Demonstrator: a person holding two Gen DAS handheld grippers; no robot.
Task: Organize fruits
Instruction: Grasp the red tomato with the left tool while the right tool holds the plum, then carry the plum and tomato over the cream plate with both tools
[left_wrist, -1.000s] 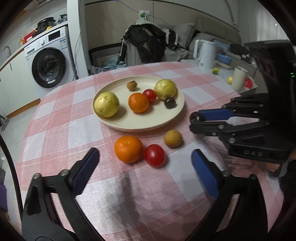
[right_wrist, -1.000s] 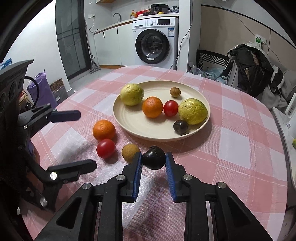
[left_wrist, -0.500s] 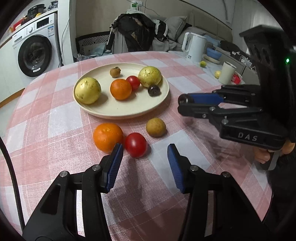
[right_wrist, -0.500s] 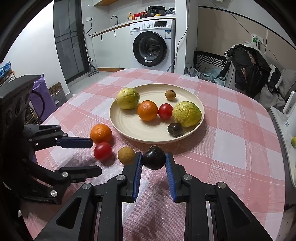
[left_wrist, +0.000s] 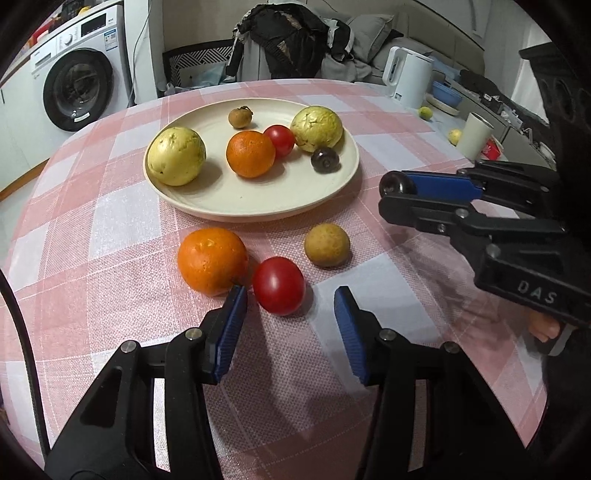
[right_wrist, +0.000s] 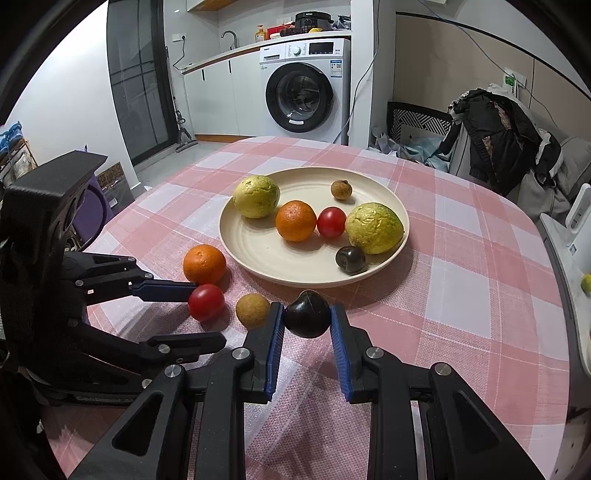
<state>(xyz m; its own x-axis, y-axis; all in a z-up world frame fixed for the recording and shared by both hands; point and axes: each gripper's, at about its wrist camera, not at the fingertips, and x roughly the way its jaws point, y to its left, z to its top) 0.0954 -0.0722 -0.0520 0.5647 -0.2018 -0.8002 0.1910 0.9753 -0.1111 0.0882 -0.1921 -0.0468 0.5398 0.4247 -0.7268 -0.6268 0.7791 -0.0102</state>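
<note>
Fruit lay split between plate (right_wrist: 236, 240) and table (right_wrist: 461, 280): the left gripper (left_wrist: 288, 317), fingers open, sat just short of the red tomato (left_wrist: 279, 285), which lay straight ahead between them, touching the orange (left_wrist: 212, 260). The right gripper (right_wrist: 307, 332) clamped a dark round fruit (right_wrist: 307, 313) just short of the plate's rim. "DAS" showed on its body

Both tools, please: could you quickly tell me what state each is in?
Left tool: open, around the red tomato, not yet gripping.
Right tool: shut on the dark fruit.
</note>
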